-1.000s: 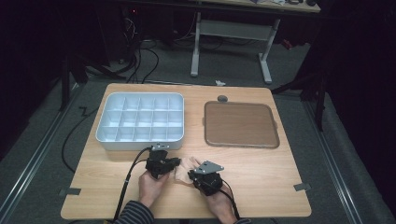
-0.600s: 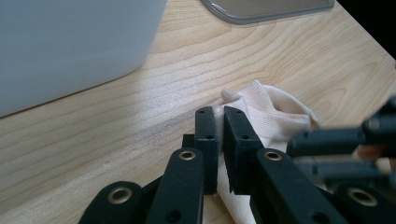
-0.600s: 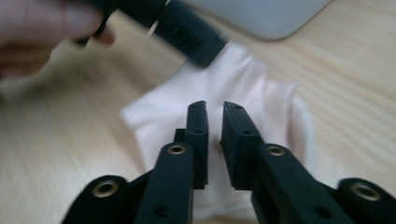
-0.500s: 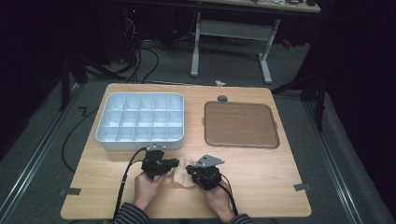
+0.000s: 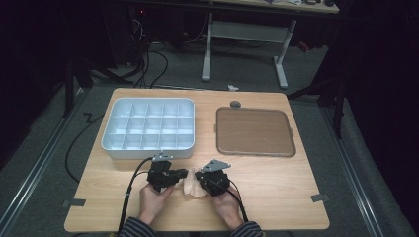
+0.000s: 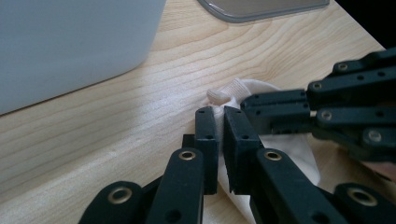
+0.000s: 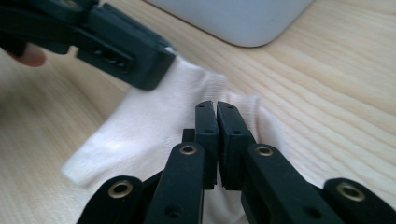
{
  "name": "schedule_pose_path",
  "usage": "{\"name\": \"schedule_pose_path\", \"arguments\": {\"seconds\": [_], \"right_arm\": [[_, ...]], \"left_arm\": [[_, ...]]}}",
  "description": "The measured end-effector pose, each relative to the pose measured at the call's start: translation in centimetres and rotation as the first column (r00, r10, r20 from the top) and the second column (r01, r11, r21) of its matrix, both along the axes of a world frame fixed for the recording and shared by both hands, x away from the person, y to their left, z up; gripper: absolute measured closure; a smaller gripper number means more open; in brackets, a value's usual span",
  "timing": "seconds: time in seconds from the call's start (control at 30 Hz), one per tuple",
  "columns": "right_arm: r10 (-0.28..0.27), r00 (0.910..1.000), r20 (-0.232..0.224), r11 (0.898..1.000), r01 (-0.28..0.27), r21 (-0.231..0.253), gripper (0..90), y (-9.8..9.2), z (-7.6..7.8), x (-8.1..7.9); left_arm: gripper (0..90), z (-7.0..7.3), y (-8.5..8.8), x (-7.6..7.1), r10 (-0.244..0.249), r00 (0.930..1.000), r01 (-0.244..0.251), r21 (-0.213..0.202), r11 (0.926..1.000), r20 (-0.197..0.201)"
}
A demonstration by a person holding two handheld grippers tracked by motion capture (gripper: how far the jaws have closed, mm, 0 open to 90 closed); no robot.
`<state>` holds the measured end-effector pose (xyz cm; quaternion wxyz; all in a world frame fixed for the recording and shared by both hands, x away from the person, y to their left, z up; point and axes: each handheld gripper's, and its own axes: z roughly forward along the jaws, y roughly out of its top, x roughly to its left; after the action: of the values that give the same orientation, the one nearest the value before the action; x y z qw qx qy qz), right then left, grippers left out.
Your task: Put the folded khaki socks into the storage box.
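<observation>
Sock (image 5: 189, 184) of pale cream cloth is seen lying on the near part of the wooden table (image 5: 276, 197), between the two hand-held grippers. It is gripped from both sides. In the left gripper view, the left gripper (image 6: 220, 122) is pressed onto the sock's cloth, its jaws clenched with a thin fold pinched between them; the ribbed cuff is seen bunched just beyond the fingertips. In the right gripper view, the right gripper (image 7: 216, 115) is closed on the sock near its cuff edge, the jaws having just been closing, and cloth appears to be caught between the pads, though the pinch itself is hidden by the jaws. The rest of the sock is spread flat on the wood beside that grip.

In the high view, the left gripper (image 5: 174, 176) and the right gripper (image 5: 201, 178) are held by the person's hands, which come in from the near edge, with striped sleeves at the wrists and a black cable trailing from each tool.

Farther back, a white compartment tray (image 5: 113, 143) is placed on the left half of the table, just beyond the left gripper. A brown flat tray (image 5: 255, 132) is set on the right half, well apart from the sock.
</observation>
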<state>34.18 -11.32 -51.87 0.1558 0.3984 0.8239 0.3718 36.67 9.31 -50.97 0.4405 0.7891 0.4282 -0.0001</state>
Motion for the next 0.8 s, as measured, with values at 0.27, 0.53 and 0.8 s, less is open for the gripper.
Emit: {"name": "schedule_pose_path", "arguments": {"seconds": [0.27, 0.53, 0.8], "right_arm": [[0.002, 0.9999, 0.014, 1.000, -0.002, -0.010, 88.0, 0.2, -0.4, -0.1], [0.015, 0.9999, 0.006, 1.000, -0.015, -0.014, 88.3, 0.5, -0.5, 0.0], [0.032, 0.9995, -0.005, 0.999, -0.032, 0.002, 88.6, 1.1, -0.5, 0.4]], "left_arm": [[85.2, 0.4, -0.1, -0.4, -0.007, 0.9999, 0.007, -0.019, 0.9998, 0.011], [85.4, 0.8, -0.1, -0.4, -0.017, 0.9994, 0.017, -0.015, 0.9997, 0.031], [85.6, 1.1, 0.4, -0.2, -0.009, 0.9995, 0.010, -0.024, 0.9997, 0.031]]}}
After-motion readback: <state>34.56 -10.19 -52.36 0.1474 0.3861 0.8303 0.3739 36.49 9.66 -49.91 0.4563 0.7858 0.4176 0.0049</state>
